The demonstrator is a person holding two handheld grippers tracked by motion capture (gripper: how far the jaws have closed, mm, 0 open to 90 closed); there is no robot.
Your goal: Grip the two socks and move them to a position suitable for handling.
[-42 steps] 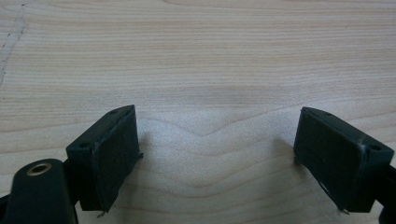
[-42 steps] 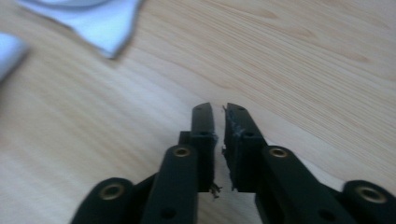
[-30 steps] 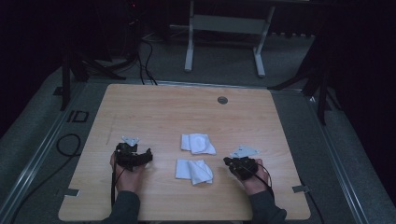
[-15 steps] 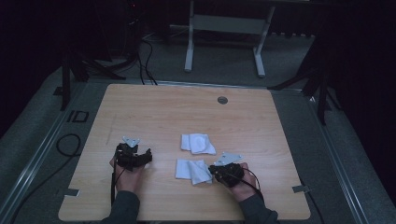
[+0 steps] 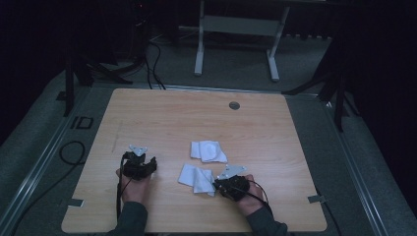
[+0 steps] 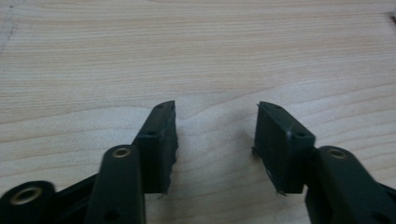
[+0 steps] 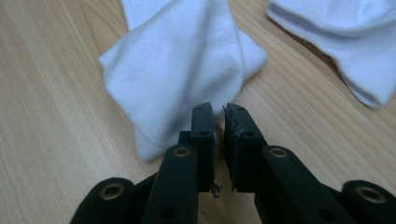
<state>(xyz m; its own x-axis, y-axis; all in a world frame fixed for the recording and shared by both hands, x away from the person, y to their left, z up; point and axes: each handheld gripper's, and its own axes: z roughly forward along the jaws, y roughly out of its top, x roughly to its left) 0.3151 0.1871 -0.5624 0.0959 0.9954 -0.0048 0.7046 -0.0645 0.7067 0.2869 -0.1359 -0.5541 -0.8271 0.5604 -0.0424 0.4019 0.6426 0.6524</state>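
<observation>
Pinching the nearer white sock's edge, our right tool clamps it; left tool, nine o'clock, rests splayed.

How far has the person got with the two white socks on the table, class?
Done: nothing visibly; both socks lie loose and apart on the table. In hand: the right gripper has its jaws nearly closed on the edge of the near sock. Left: the far sock lies untouched, and the left gripper is open over bare wood.
</observation>
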